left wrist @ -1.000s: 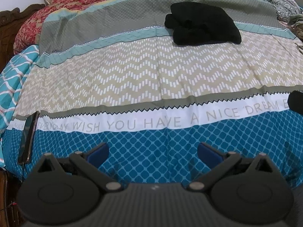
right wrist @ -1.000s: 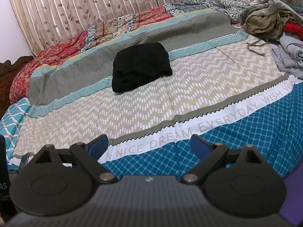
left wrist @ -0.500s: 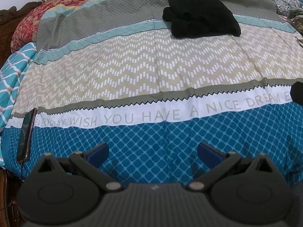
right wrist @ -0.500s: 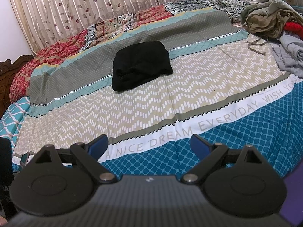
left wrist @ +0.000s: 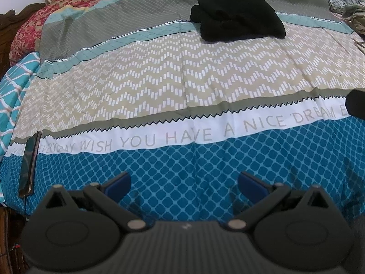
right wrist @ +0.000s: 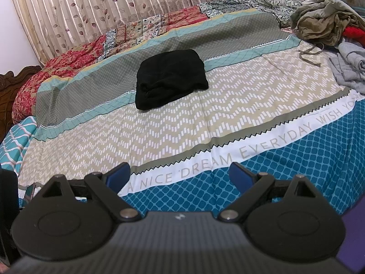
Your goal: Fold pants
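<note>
We found the black pants [right wrist: 170, 78] folded into a compact, thick bundle with rounded edges, resting on the far grey and teal bands of the bedspread [right wrist: 182, 123]. Our left gripper [left wrist: 184, 183] and right gripper [right wrist: 180, 173] hung over the near blue band, fingers spread wide, gripping nothing, well apart from the pants.

a home bedroom: a bed [right wrist: 182, 123] under a patterned bedsheet, a carved wooden headboard [right wrist: 9, 91], leaf-print curtains [right wrist: 102, 11] behind, and loose clothes [right wrist: 326, 25] heaped at one side.
</note>
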Action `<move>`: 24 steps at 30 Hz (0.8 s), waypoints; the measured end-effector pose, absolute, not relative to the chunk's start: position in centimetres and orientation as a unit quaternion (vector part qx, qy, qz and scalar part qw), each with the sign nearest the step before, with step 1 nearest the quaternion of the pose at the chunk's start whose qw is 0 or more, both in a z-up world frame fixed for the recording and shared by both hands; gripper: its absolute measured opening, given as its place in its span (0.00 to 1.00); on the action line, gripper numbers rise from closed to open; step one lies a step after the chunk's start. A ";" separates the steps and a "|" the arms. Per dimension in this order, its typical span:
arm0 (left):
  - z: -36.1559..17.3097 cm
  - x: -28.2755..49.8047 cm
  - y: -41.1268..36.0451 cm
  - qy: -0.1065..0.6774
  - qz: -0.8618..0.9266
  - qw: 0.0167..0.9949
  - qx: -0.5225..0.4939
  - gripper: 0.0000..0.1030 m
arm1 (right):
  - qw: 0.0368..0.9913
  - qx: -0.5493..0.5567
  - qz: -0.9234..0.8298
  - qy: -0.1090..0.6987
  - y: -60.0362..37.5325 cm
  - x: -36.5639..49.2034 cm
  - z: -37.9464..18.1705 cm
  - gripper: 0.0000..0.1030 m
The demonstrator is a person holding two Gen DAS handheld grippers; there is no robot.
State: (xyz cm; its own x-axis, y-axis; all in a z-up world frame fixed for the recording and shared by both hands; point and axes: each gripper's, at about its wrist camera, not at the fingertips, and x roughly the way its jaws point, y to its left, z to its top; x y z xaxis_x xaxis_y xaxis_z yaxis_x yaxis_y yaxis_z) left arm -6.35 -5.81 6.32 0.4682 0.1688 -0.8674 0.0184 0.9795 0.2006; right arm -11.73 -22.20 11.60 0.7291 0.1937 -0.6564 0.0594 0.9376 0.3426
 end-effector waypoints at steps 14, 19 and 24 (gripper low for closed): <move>6.5 -6.4 -6.1 0.522 0.030 0.848 0.081 1.00 | 0.914 0.173 0.039 0.366 -22.7 -11.6 11.5 0.92; 8.6 -6.7 -6.4 0.500 0.023 0.863 0.070 1.00 | 0.924 0.167 0.040 0.341 -23.0 -11.9 12.8 0.92; 12.9 -6.5 -7.0 0.443 0.017 0.894 0.067 1.00 | 0.940 0.159 0.041 0.300 -23.8 -12.0 15.6 0.92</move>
State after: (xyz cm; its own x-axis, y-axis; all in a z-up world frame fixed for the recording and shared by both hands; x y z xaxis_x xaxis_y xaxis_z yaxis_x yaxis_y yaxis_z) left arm -6.54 -7.02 12.95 0.6060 0.0908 -0.7903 0.0286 0.9903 0.1357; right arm -11.97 -23.79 15.61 0.8163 0.1720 -0.5514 0.0194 0.9459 0.3239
